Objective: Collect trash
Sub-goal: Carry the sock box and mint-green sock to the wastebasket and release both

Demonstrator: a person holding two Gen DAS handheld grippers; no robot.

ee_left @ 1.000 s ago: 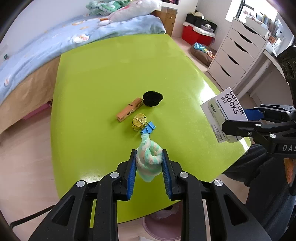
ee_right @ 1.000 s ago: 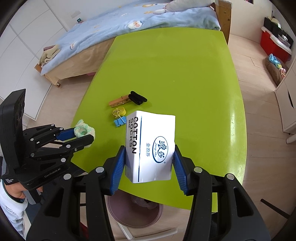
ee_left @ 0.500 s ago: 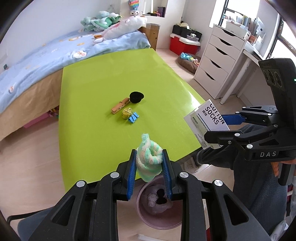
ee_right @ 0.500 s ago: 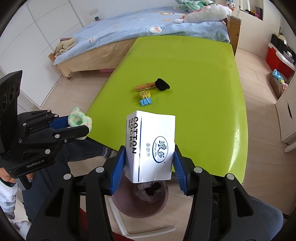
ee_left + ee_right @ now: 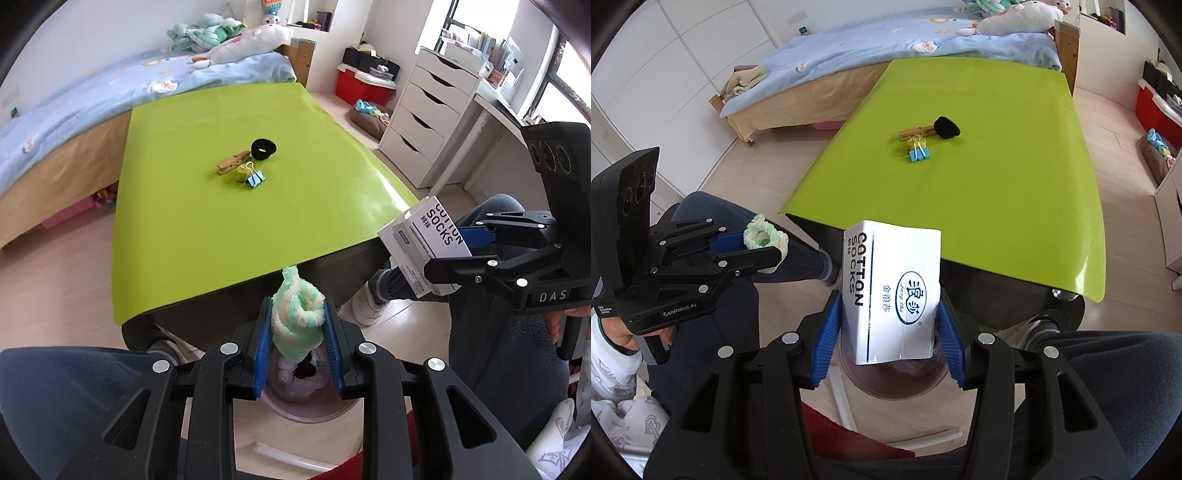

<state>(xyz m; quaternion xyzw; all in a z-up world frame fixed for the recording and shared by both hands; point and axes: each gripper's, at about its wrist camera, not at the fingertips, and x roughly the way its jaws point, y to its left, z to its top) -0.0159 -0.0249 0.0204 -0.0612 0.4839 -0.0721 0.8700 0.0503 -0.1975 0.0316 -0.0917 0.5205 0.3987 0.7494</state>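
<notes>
Left gripper (image 5: 298, 334): pinching rolled sock (image 5: 297, 323) above pink bin (image 5: 306, 408)
Right gripper (image 5: 889, 326): clamping socks box (image 5: 892, 293)
Table (image 5: 184, 221): clips, clothespin

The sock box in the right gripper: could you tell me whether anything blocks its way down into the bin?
Nothing visible does. The sock box hangs directly over the pink bin, whose mouth is open beneath it.

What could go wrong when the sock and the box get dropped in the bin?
The white sock box in the right gripper looks wide beside the pink bin, so it may catch the rim. The fuzzy sock in the left gripper could cling to a pad.
</notes>
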